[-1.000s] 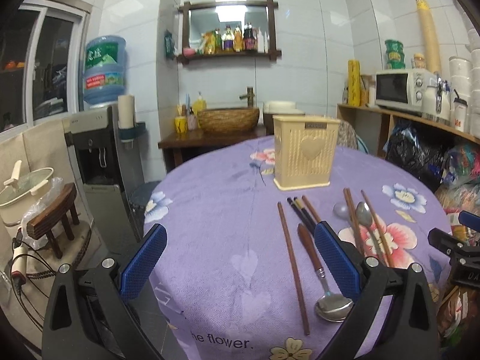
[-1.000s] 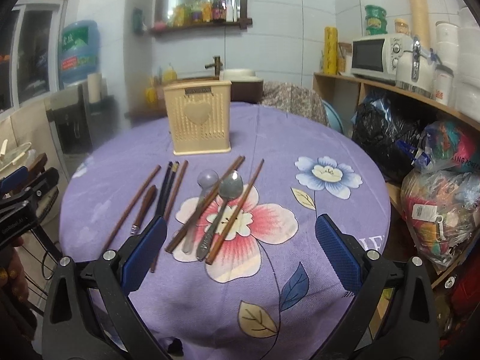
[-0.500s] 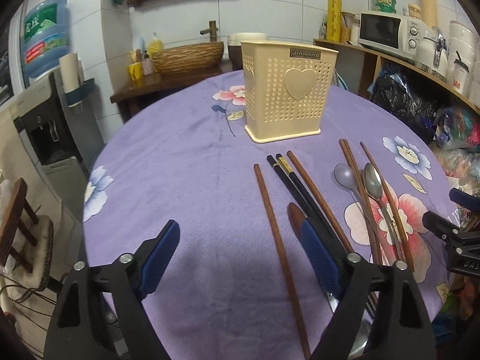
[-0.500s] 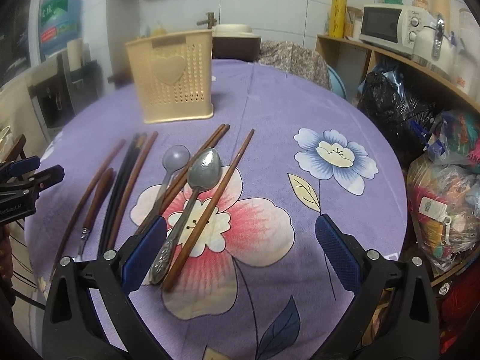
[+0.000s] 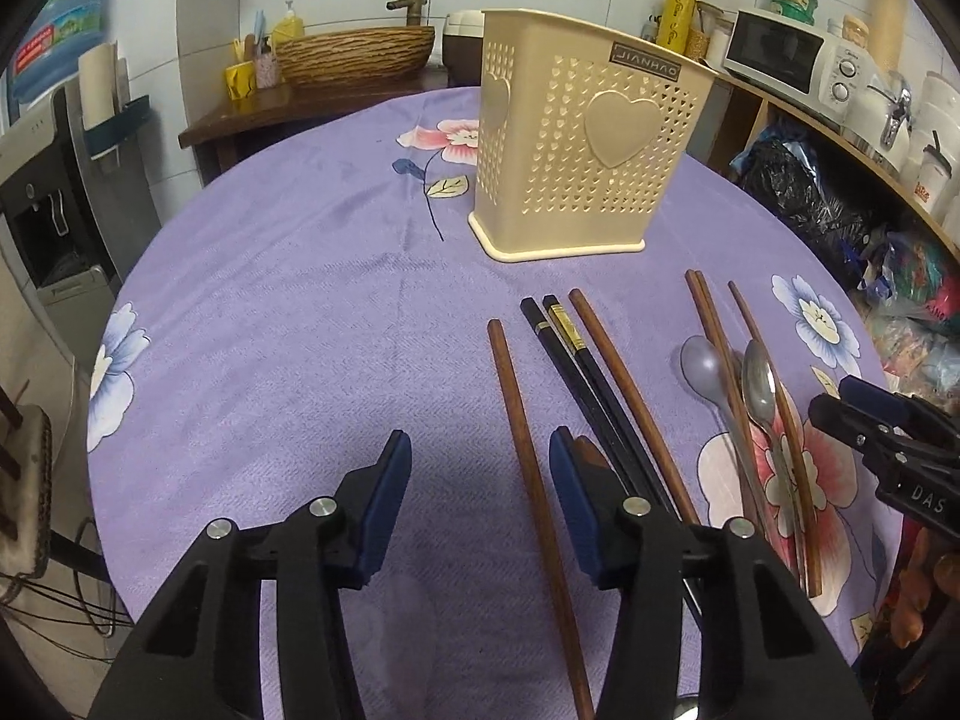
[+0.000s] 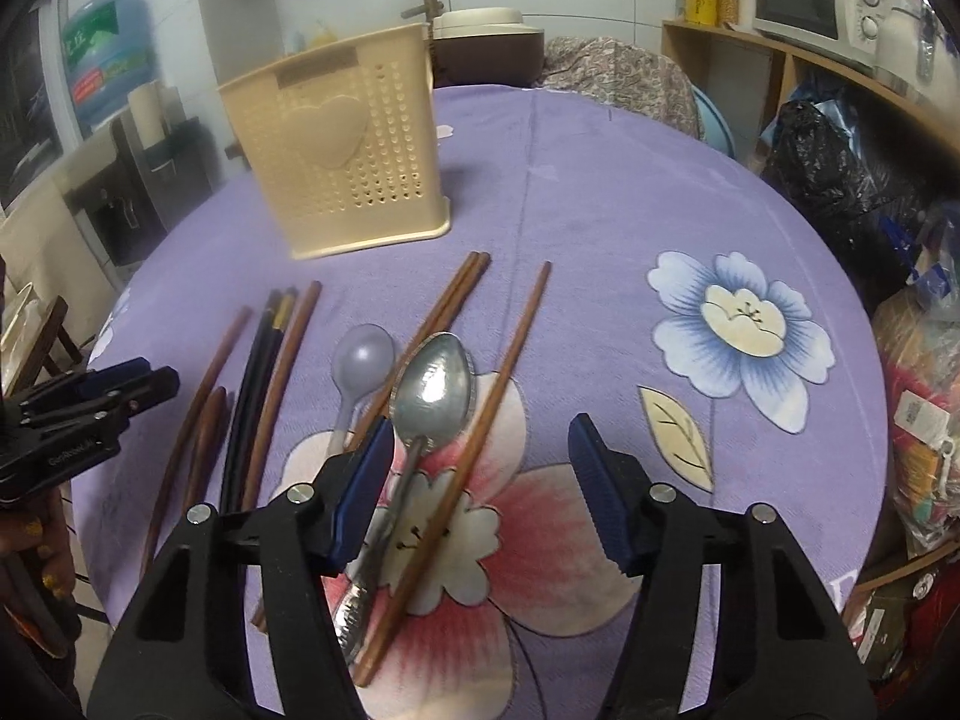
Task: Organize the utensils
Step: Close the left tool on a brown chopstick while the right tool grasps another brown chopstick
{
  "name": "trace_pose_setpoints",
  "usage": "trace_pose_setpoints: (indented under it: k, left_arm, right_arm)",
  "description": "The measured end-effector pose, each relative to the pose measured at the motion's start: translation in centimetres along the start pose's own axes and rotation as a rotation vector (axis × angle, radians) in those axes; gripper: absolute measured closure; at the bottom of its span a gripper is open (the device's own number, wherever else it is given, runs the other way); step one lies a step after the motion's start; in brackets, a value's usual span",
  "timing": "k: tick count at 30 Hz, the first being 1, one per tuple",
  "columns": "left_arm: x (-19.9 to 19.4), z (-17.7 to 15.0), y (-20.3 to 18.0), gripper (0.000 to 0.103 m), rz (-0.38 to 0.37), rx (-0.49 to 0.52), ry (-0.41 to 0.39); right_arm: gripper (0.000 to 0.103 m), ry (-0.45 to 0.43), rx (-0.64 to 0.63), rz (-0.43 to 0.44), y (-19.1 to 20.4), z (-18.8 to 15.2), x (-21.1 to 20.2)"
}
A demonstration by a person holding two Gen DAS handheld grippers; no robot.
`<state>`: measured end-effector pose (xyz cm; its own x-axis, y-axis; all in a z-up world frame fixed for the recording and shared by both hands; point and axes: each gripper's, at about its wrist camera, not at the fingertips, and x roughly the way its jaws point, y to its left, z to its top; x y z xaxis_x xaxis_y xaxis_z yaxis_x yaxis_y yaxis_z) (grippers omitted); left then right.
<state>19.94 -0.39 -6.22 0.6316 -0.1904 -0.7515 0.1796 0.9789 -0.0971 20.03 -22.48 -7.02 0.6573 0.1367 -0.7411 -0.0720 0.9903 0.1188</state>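
Note:
A cream perforated holder point(image 5: 588, 144) point(image 6: 342, 144) stands upright on the purple floral tablecloth point(image 5: 300, 330). In front of it lie brown chopsticks, a black pair point(image 5: 576, 360), a lilac plastic spoon point(image 6: 363, 357) and a metal spoon point(image 6: 432, 384). My left gripper point(image 5: 480, 480) hovers low over the leftmost brown chopstick point(image 5: 516, 414), which runs between its closing jaws without the pads touching it. My right gripper point(image 6: 480, 468) is closing too, with the metal spoon's handle and a brown chopstick point(image 6: 498, 384) lying in the gap, untouched. A wooden-handled spoon point(image 5: 591, 450) is partly hidden behind the left gripper's right finger.
The round table drops off close behind both grippers. A water dispenser point(image 5: 54, 210) stands to the left. A shelf with a microwave point(image 5: 792, 60) and bags lines the right. Each gripper shows at the edge of the other's view, several utensils apart.
Both grippers moved forward over the table and tipped down toward the utensils. Their jaws narrowed from wide open, the left more than the right. The utensils have not moved.

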Motion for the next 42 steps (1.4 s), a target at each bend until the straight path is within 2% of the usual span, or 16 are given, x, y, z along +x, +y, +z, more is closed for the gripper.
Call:
trace_pose_setpoints:
  k: [4,8,15,17,22,27,42]
  left_arm:
    - [-0.1,0.4,0.0,0.055,0.001,0.005,-0.007]
    - [-0.1,0.6,-0.1,0.055,0.003,0.009,-0.010]
    - [1.1,1.3,-0.3,0.055,0.014,0.016,0.005]
    - [1.5,1.6,-0.4,0.056,0.014,0.015,0.012]
    - [2.6,2.5,-1.0,0.061,0.017,0.039,0.034]
    - [4.4,2.9,-1.4,0.075,0.039,0.050,0.080]
    - [5.3,3.9,-2.0,0.091,0.073,0.091,0.090]
  right_arm:
    - [0.051,0.009,-0.017,0.018,0.9,0.6,1.0]
    - [0.052,0.024,-0.013,0.029,1.2,1.2,2.1]
    - [0.053,0.020,0.042,-0.041,-0.8,2.8,2.9]
    - [0.056,0.030,0.051,-0.055,-1.4,3.4,3.5]
    - [0.060,0.061,0.095,-0.059,-2.5,4.4,4.9]
    - [0.073,0.098,0.111,-0.056,-2.8,4.9,6.3]
    - [0.094,0.132,0.077,-0.119,-2.1,7.4,9.6]
